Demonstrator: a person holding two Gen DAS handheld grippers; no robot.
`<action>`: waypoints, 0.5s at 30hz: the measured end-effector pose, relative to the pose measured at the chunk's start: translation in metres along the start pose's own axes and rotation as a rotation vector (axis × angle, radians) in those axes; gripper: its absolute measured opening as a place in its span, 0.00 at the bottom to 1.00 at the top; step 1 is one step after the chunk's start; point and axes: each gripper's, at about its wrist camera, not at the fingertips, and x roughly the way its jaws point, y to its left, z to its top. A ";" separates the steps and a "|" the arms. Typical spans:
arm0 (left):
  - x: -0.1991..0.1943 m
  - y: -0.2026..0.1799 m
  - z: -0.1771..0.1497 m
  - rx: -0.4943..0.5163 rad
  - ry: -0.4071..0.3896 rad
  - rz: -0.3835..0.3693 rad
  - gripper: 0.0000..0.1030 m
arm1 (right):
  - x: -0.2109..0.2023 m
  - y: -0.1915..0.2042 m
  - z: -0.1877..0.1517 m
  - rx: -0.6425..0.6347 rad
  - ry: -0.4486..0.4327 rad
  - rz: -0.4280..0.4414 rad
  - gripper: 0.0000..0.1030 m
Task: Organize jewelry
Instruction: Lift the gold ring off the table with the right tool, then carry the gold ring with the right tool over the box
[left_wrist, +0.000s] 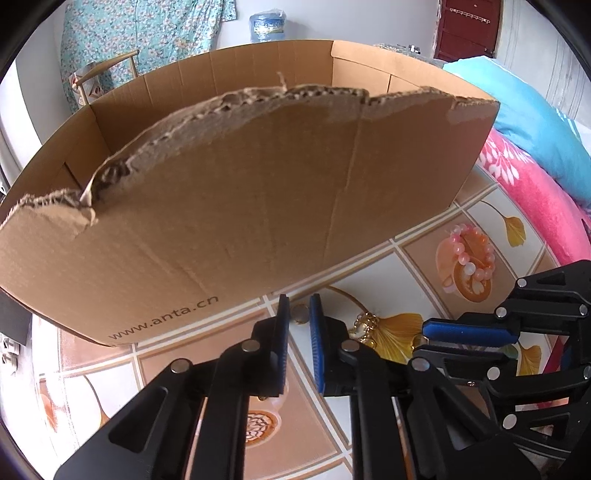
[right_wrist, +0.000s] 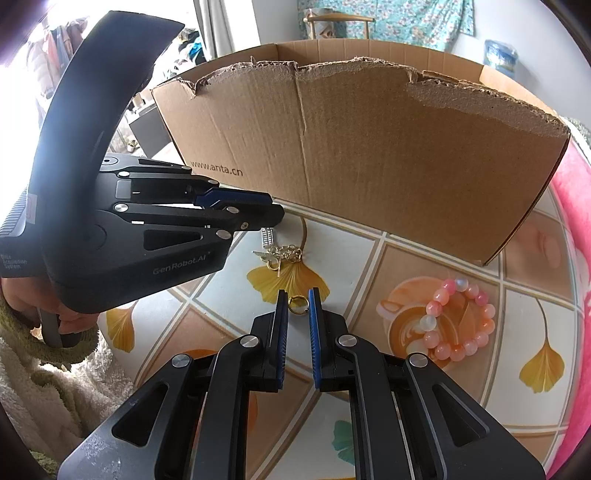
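Lying scattered on a tiled-pattern worktop (right_wrist: 406, 258) before a torn cardboard box (right_wrist: 369, 155) – the likely home for the jewelry – with a pink bead bracelet (right_wrist: 460, 321) off to the right, well apart from a gold chain (right_wrist: 284, 254) near the box. Reaching low with the right gripper (right_wrist: 298, 306), fingers narrowed around a gold ring (right_wrist: 298, 305) – touching it or not, cannot tell. Hovering by the chain with the left gripper (left_wrist: 298, 314), fingers narrowly parted, holding nothing.
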 end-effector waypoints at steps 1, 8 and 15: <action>0.000 0.000 0.000 0.005 -0.003 0.001 0.10 | 0.000 0.000 0.001 0.000 0.000 0.000 0.09; -0.001 0.001 -0.002 0.001 -0.019 -0.015 0.10 | 0.001 -0.002 0.000 0.007 0.000 0.006 0.09; -0.012 0.005 -0.006 0.007 -0.044 -0.020 0.10 | -0.002 -0.004 -0.001 0.014 -0.004 0.013 0.09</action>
